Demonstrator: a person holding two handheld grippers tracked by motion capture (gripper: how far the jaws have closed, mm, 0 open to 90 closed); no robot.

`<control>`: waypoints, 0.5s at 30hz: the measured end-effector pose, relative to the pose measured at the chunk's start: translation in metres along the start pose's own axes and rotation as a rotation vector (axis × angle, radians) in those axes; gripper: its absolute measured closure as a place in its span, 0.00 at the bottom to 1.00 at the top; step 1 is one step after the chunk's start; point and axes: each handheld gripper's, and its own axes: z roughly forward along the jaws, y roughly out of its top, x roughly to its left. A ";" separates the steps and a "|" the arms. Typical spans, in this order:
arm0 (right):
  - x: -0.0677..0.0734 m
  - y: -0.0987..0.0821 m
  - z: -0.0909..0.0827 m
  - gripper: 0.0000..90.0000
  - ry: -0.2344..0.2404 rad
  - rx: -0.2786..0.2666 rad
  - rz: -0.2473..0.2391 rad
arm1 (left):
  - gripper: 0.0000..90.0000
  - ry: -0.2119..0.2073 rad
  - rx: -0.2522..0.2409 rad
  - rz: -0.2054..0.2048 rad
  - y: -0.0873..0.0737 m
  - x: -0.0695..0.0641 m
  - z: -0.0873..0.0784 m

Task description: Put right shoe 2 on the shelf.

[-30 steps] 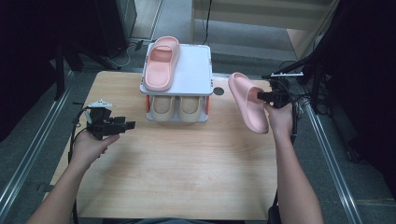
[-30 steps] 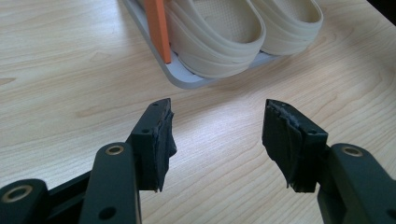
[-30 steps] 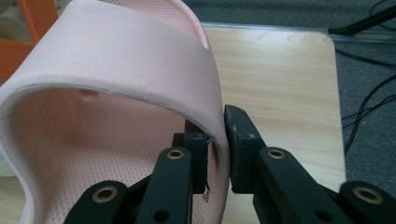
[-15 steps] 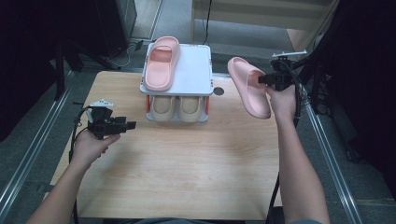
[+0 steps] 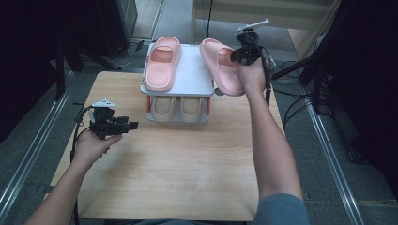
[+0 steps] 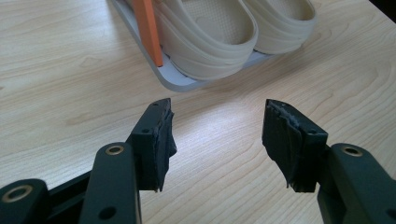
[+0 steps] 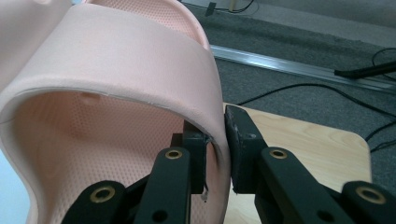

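A pink slipper (image 5: 162, 63) lies on the left half of the white top shelf (image 5: 197, 79) of a small rack. My right gripper (image 5: 238, 54) holds a second pink slipper (image 5: 219, 65) in the air, tilted, over the shelf's right edge. In the right gripper view the jaws (image 7: 215, 126) are shut on the side wall of this slipper (image 7: 116, 60) beside its strap. My left gripper (image 5: 126, 125) hovers low over the table to the left of the rack. It stands open (image 6: 217, 109) with nothing between its pads.
Two beige slippers (image 5: 178, 108) fill the rack's lower shelf, also seen close up (image 6: 210, 28) beside an orange post (image 6: 147, 28). The wooden table (image 5: 187, 178) has free room in front of the rack. Cables and a metal rail lie on the floor to the right.
My right hand has carried the held pink slipper up and to the left, from beside the rack to over the top shelf's right edge. The left gripper has stayed in place.
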 end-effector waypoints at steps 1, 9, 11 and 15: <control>0.006 0.003 0.005 0.89 -0.002 0.000 -0.007 | 0.48 -0.001 0.002 0.005 0.000 0.000 0.000; 0.037 0.022 0.035 0.89 -0.034 0.022 -0.010 | 0.48 -0.015 -0.002 0.011 -0.001 0.001 0.000; 0.042 0.024 0.040 0.88 -0.051 0.035 -0.002 | 0.48 -0.020 0.001 0.013 0.000 0.001 0.000; 0.050 0.025 0.047 0.85 -0.062 0.032 0.007 | 0.48 -0.021 -0.001 0.010 0.000 0.001 0.000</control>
